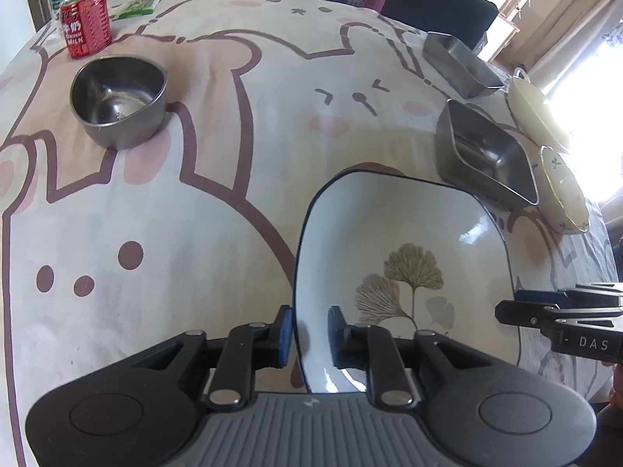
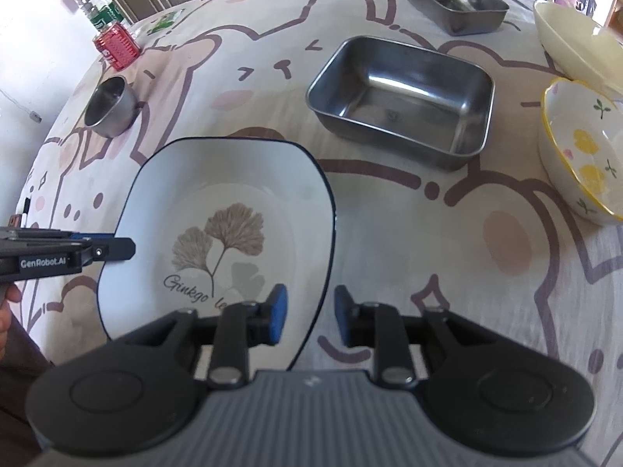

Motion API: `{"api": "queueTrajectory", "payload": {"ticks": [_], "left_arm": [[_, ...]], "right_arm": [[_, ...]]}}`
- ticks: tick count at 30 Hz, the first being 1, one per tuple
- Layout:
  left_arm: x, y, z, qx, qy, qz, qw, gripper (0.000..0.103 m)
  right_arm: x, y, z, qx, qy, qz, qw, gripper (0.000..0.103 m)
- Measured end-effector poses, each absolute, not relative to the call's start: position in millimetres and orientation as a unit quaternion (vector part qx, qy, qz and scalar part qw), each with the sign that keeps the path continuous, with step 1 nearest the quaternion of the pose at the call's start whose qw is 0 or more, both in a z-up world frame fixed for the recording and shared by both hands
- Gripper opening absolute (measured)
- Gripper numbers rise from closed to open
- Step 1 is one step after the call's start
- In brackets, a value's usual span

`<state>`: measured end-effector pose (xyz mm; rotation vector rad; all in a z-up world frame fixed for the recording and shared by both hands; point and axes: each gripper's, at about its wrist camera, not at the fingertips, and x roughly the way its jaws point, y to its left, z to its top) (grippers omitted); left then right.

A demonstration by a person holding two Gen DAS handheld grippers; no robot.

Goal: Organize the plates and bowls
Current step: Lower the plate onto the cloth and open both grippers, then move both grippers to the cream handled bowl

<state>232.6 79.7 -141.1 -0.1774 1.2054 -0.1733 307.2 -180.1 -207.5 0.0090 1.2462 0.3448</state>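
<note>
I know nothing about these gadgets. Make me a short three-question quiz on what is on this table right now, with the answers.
1. True or false: the square plate with the leaf picture lies on the tablecloth.
2. How many rectangular metal trays are there? A one, B two, C three.
3. Fill in: the red can stands behind the round metal ____.

Key
1. True. The left gripper and right gripper each straddle an edge of it, jaws apart.
2. B: the near tray and the far tray.
3. Bowl.
</note>
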Motion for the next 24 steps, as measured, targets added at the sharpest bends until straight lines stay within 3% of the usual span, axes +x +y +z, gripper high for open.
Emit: {"api": "queueTrajectory", "payload": {"ticks": [3, 11, 13, 15, 16, 20, 24], "left_arm": [[227, 77, -136, -0.077, 0.56, -0.089, 0.82, 0.04], [213, 76, -121, -0.054, 0.54, -0.101, 0.834, 0.067], [208, 76, -117, -0.052, 0.535, -0.105, 0.837, 0.08], [204, 76, -114, -0.048, 0.528, -0.108, 0.841, 0.087], [202, 75, -112, -0.045, 0.525, -0.109, 0.843, 0.089], [196, 74, -102, -0.039, 0.507, -0.112, 0.854, 0.099], [194, 66, -87, -0.023, 0.48, -0.112, 0.87, 0.103]], "right_arm": [[302, -181, -202, -0.002, 0.572, 0.163, 0.804, 0.046], [285, -187, -189, -0.007, 0.552, 0.172, 0.816, 0.062], [280, -190, -186, -0.008, 0.547, 0.175, 0.818, 0.068], [274, -194, -184, -0.006, 0.541, 0.178, 0.822, 0.075], [271, -195, -182, -0.005, 0.536, 0.182, 0.824, 0.077], [260, -203, -171, -0.002, 0.508, 0.192, 0.84, 0.1], [249, -215, -154, -0.004, 0.472, 0.187, 0.862, 0.103]]}}
